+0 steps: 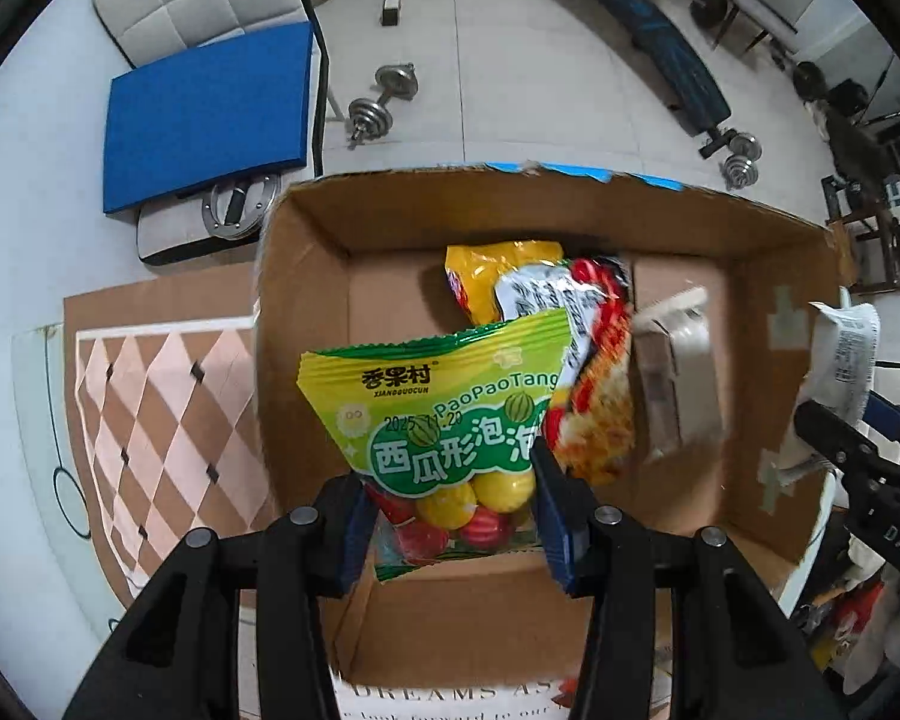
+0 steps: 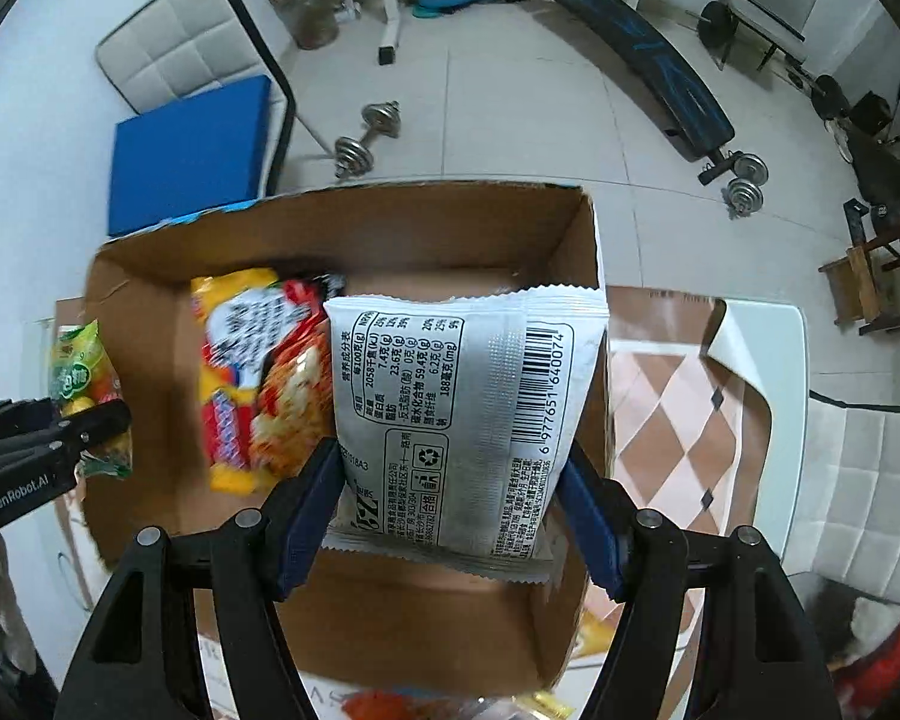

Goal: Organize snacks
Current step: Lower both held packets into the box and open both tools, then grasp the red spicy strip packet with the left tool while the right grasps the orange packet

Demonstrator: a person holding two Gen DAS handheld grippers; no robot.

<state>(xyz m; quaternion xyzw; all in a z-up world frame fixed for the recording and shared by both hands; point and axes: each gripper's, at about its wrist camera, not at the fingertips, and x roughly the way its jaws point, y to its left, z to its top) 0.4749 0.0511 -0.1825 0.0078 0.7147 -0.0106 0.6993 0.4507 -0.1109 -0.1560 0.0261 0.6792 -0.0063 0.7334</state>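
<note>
An open cardboard box [image 1: 768, 276] [image 2: 150, 312] sits on the table. My left gripper [image 1: 450, 516] is shut on a green bag of watermelon gum balls [image 1: 444, 408], held over the box's near left part; the bag also shows in the right wrist view [image 2: 84, 378]. My right gripper [image 2: 450, 510] is shut on a silver-white snack packet [image 2: 468, 414], held over the box's right part; the packet also shows at the right in the left wrist view [image 1: 840, 360]. Inside the box lie a yellow and red snack bag [image 1: 594, 360] [image 2: 258, 372] and a small tan carton [image 1: 672, 384].
The box stands on a brown diamond-pattern mat [image 1: 150, 420] [image 2: 672, 420] on a white table. Beyond are a chair with a blue cushion [image 1: 210, 120], dumbbells [image 1: 384, 102] and a weight bench [image 2: 648, 54] on the tiled floor. More packets lie at the near edge [image 2: 390, 705].
</note>
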